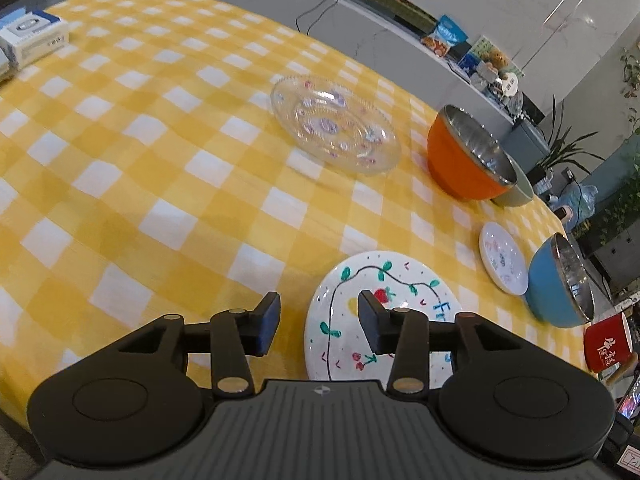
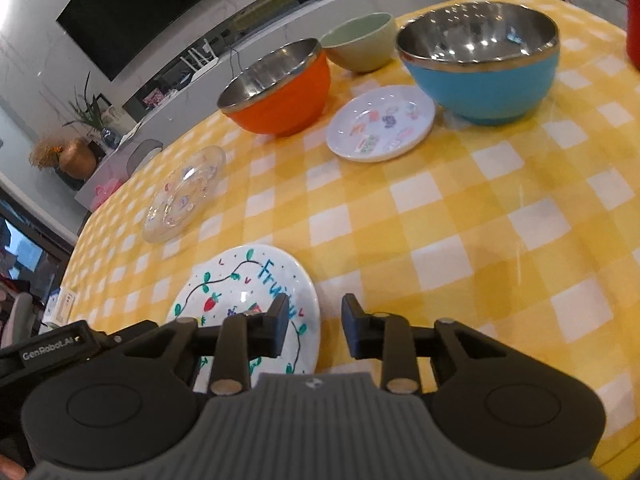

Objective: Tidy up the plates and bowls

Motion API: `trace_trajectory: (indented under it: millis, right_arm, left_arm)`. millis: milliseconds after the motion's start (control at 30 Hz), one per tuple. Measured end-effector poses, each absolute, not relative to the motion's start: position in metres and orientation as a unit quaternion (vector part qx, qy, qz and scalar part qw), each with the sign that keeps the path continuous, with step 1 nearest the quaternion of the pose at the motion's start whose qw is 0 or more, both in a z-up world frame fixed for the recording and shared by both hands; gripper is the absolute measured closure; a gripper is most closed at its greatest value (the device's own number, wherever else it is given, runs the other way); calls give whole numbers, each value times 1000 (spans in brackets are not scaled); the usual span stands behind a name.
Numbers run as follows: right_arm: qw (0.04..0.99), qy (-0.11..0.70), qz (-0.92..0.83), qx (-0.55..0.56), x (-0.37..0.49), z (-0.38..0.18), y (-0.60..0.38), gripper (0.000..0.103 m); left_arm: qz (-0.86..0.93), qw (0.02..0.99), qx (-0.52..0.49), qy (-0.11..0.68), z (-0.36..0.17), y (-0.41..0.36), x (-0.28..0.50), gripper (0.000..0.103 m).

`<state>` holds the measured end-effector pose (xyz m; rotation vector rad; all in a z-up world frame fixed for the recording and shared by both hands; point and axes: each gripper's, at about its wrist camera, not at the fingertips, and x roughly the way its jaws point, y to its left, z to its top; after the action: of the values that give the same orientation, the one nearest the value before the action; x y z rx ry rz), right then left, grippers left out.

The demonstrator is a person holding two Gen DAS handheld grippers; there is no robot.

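Observation:
A white fruit-painted plate (image 1: 340, 320) (image 2: 240, 280) lies on the yellow checked table just under both grippers. My left gripper (image 1: 319, 322) is open and empty above the plate's left edge. My right gripper (image 2: 315, 326) is open and empty above the plate's right edge. Farther off lie a clear glass plate (image 1: 334, 130) (image 2: 184, 194) and a small white plate (image 1: 504, 258) (image 2: 380, 122). An orange bowl (image 1: 464, 160) (image 2: 280, 88), a blue bowl (image 1: 560, 284) (image 2: 480, 60) and a green bowl (image 1: 518, 192) (image 2: 360, 42) stand upright.
A red mug (image 1: 606, 342) (image 2: 632, 24) stands at the table's edge by the blue bowl. White boxes (image 1: 28, 38) sit at the far left corner. The left gripper's body (image 2: 52, 350) shows at the right wrist view's left edge. A grey counter runs behind the table.

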<state>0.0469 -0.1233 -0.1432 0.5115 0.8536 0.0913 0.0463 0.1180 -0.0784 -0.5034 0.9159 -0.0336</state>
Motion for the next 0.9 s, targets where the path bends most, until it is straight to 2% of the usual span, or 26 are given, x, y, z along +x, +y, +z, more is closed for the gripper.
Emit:
trace_trajectory:
  millis: [33, 100, 133, 200, 400, 900]
  right_arm:
    - [880, 408, 45, 241, 48, -144, -121, 84]
    - [880, 408, 47, 239, 50, -146, -120, 90]
    - [881, 407, 46, 238, 51, -146, -119, 93]
    - [881, 406, 47, 238, 52, -147, -119, 93]
    - [880, 407, 47, 241, 53, -147, -120, 94]
    - [869, 430, 105, 222, 38, -137, -107, 97]
  left_arm:
    - [-17, 865, -239, 441, -80, 117, 47, 55]
    - [-16, 869, -226, 440, -80, 114, 47, 68]
    - [-18, 869, -223, 441, -81, 113, 47, 70]
    - [-25, 869, -221, 442, -82, 111, 47, 85]
    - [-23, 874, -209, 438, -80, 111, 45, 89]
    - [21, 865, -191, 463, -67, 125, 27, 89]
